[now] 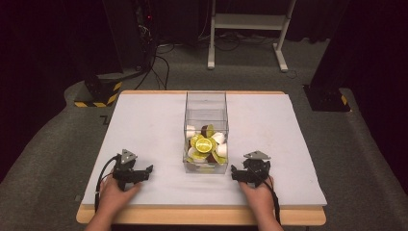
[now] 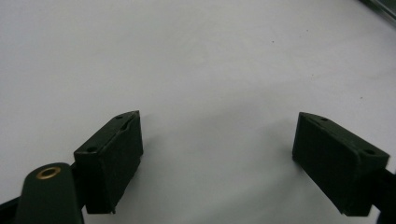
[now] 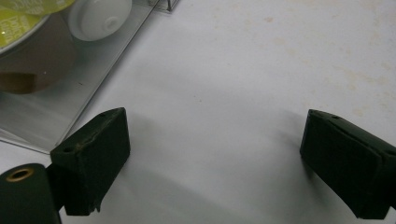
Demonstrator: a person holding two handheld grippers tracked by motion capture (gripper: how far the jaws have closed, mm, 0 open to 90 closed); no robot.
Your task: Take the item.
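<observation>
1. Clear box (image 1: 206, 126) on table (image 1: 144, 125), between both hand-held grippers, slightly ahead of them.
2. Left hand-held gripper (image 1: 131, 172) well left of box, jaws spread wide, nothing held; bare white surface between jaws in left gripper view (image 2: 217, 154).
3. Right hand-held gripper (image 1: 249, 171) just right of box's near corner, jaws spread wide, nothing held (image 3: 215, 158).
4. Green-lidded and white capsules (image 1: 206, 144) piled inside box; box wall (image 3: 70, 112) just beside right gripper's left jaw.

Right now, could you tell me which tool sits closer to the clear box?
The right tool: it rests just beside the clear box, while the left tool lies farther off.
</observation>
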